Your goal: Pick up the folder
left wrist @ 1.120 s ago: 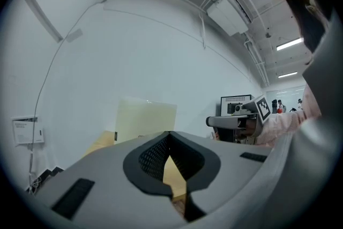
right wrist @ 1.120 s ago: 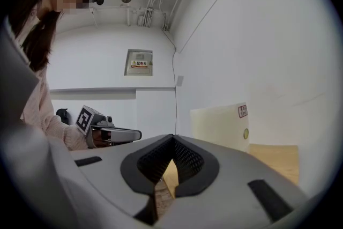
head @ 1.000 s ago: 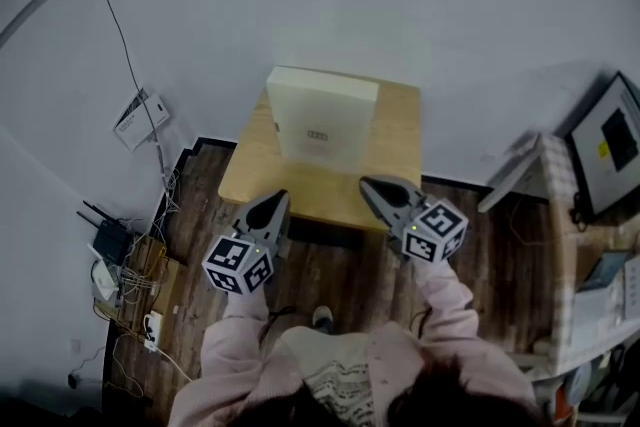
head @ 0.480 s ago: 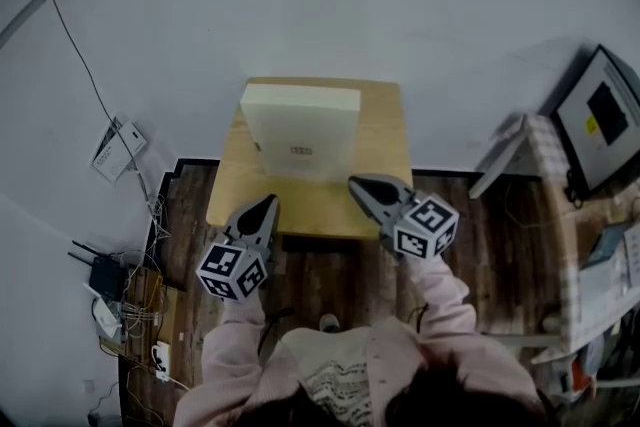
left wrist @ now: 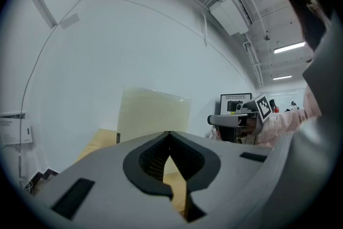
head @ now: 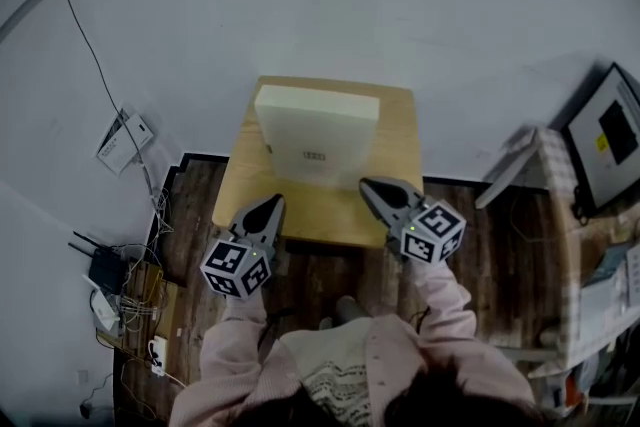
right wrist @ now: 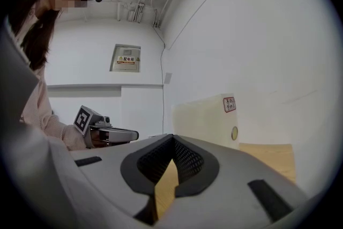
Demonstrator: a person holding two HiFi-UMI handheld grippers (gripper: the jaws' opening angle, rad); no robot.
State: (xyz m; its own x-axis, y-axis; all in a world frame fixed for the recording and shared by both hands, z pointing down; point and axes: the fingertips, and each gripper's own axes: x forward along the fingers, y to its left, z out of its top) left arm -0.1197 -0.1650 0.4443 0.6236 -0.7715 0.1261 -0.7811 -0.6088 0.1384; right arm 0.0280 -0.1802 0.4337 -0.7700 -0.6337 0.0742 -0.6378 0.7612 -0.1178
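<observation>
- While the person stands at the near side of the small wooden table [head: 396, 145], both pink sleeves [head: 445, 300] reach forward.
- The left gripper [head: 272, 205] and right gripper [head: 369, 186] are both pinched together on nothing, with their tips over the table's near edge.
- Beyond them, untouched, the cream folder [head: 318, 130] stands upright at the table's back, near the white wall [head: 400, 5].
</observation>
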